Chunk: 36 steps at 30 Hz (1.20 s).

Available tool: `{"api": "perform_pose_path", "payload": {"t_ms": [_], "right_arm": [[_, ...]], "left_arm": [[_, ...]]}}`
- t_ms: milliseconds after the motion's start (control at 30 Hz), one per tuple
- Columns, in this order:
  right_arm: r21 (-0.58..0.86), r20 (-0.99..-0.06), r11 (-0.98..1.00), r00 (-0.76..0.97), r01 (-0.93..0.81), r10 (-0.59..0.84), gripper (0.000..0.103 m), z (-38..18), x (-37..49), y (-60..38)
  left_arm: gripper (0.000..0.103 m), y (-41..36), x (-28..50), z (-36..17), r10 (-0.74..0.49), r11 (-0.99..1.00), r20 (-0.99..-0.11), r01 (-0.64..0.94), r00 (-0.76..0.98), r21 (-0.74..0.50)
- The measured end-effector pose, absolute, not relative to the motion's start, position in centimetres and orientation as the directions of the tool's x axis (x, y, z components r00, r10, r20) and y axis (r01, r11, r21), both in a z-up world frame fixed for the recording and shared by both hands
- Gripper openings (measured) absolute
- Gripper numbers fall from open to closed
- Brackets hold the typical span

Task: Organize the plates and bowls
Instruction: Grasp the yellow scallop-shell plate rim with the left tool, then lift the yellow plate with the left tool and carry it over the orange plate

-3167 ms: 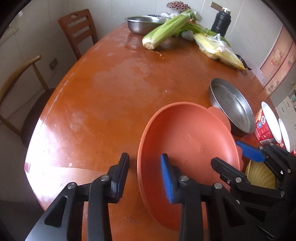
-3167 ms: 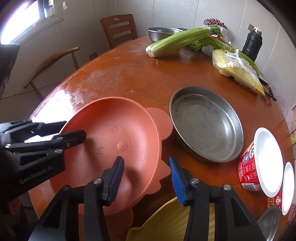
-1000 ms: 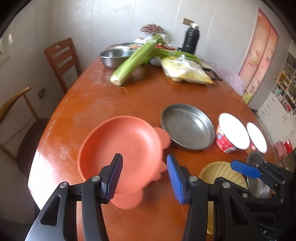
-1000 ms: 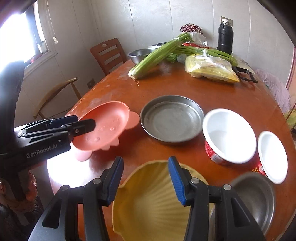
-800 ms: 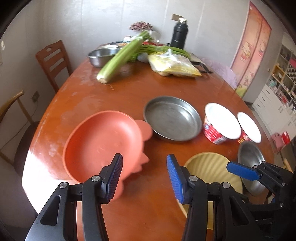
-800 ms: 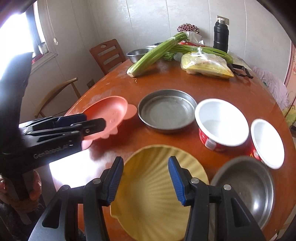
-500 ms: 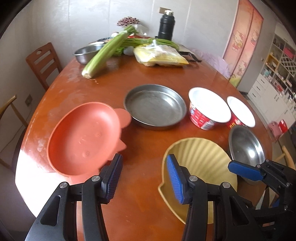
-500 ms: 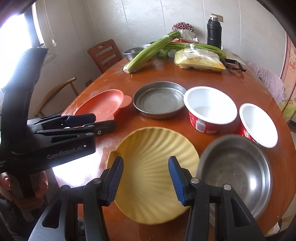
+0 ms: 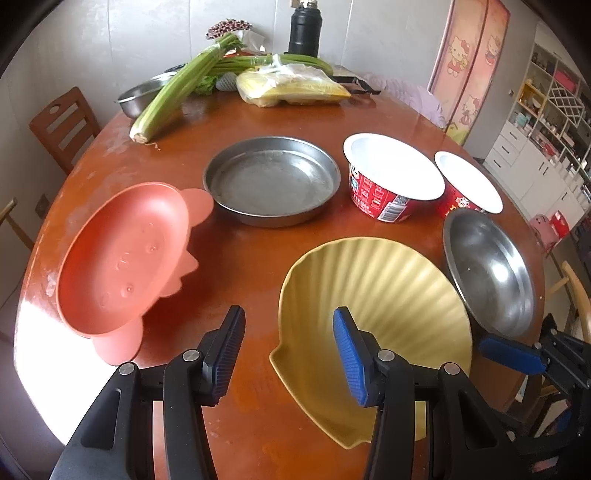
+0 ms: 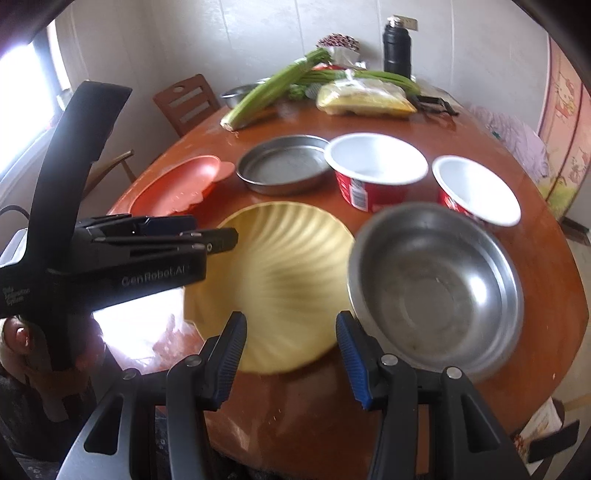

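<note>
A salmon plate with ear-shaped tabs (image 9: 122, 258) lies at the table's left. A yellow shell-shaped plate (image 9: 376, 295) sits near the front edge, with a steel bowl (image 9: 487, 269) close to its right. Behind them stand a flat steel pan (image 9: 271, 181) and two red paper bowls, one large (image 9: 391, 173) and one small (image 9: 469, 181). My left gripper (image 9: 288, 317) is open above the yellow plate's left rim and holds nothing. My right gripper (image 10: 291, 321) is open over the near edge of the yellow plate (image 10: 280, 266), beside the steel bowl (image 10: 436, 288).
Celery (image 9: 177, 96), a bag of yellow food (image 9: 291, 86), a black flask (image 9: 304, 29) and another steel bowl (image 9: 138, 98) crowd the table's far end. Wooden chairs (image 9: 62, 129) stand at the left. Bare wood (image 9: 240, 258) shows between the salmon and yellow plates.
The left gripper has come away from the salmon plate's rim. Both grippers have moved right, so the yellow plate and steel bowl now lie before them.
</note>
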State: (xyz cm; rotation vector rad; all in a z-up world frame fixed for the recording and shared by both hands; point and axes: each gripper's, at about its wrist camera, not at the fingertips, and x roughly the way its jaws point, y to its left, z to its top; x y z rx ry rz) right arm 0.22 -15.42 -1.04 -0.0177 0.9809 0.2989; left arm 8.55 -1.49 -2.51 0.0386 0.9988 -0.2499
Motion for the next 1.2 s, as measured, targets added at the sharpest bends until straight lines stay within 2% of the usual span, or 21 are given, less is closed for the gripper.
{"api": "perform_pose_path", "payload": {"t_ms": [500, 900, 1033, 1200], "right_arm": [[0.212, -0.839, 0.967, 0.48, -0.144, 0.255, 0.05, -2.7, 0.3, -16.9], [0.172, -0.842, 0.975, 0.493, -0.139, 0.219, 0.05, -3.4, 1.1, -15.5], [0.172, -0.839, 0.976, 0.499, -0.135, 0.217, 0.051, -3.6, 1.5, -15.4], [0.147, -0.84, 0.977, 0.502, -0.156, 0.207, 0.052, -3.7, 1.5, -14.8]], "left_arm": [[0.051, -2.4, 9.5, -3.8, -0.18, 0.967, -0.844, 0.247, 0.505, -0.059], [0.051, -2.9, 9.8, -4.5, -0.195, 0.957, -0.846, 0.284, 0.497, -0.054], [0.043, -2.9, 9.9, -4.6, -0.217, 0.954, -0.843, 0.289, 0.493, -0.076], [0.042, -2.5, 9.6, -4.6, -0.215, 0.956, -0.842, 0.283, 0.494, -0.078]]}}
